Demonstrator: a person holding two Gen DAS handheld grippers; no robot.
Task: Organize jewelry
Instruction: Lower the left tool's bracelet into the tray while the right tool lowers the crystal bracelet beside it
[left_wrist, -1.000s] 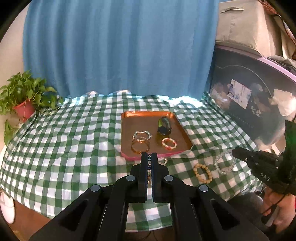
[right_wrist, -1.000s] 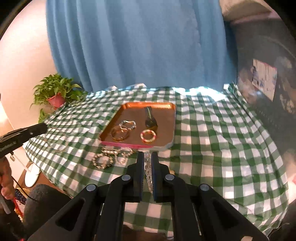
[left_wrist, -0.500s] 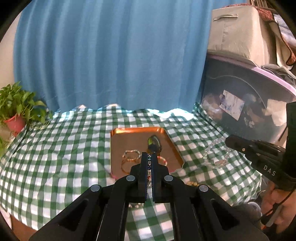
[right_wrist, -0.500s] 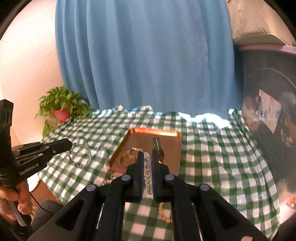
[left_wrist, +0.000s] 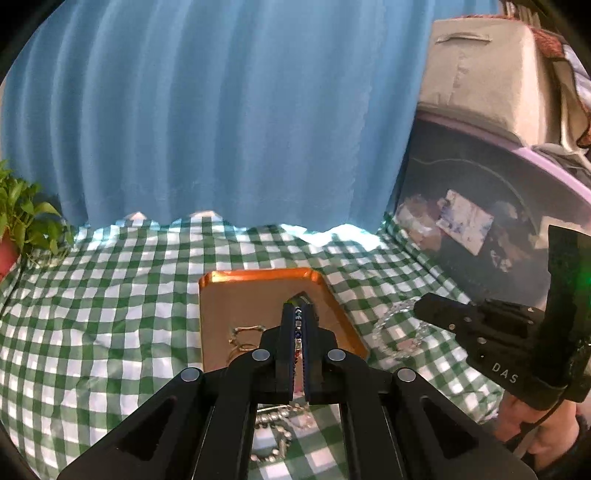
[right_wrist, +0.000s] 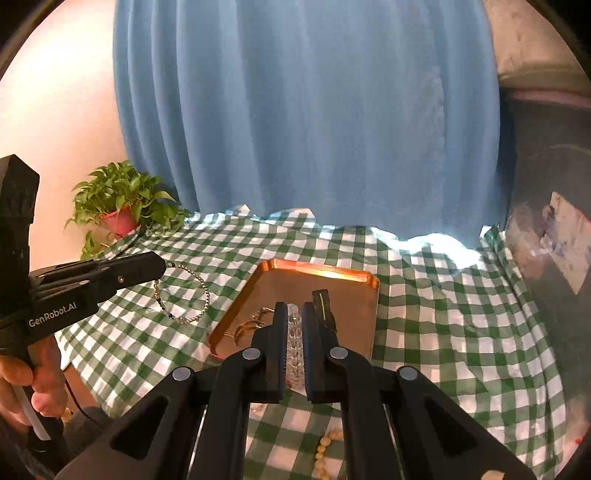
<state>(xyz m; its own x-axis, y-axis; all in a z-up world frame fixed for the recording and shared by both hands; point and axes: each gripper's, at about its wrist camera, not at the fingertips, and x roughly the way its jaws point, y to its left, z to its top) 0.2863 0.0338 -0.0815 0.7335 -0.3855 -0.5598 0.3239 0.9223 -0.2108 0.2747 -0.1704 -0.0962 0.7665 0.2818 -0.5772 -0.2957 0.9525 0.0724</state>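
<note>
Bracelets now hang lifted off the tabletop: left tool (left_wrist: 299, 320) pinches blue-beaded chain (right_wrist: 184, 291), right tool (right_wrist: 294, 321) clear-bead bracelet (left_wrist: 397, 332). Labels: "GenRobot.AI", "DAS".

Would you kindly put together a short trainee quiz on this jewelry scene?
1. True or false: the left tool holds a thin beaded bracelet.
2. What does the right tool grip: A wooden beads, B clear crystal bracelet, C ring?
3. What colour is the tray?

Key: 1 true; 2 B; 3 copper orange.
</note>
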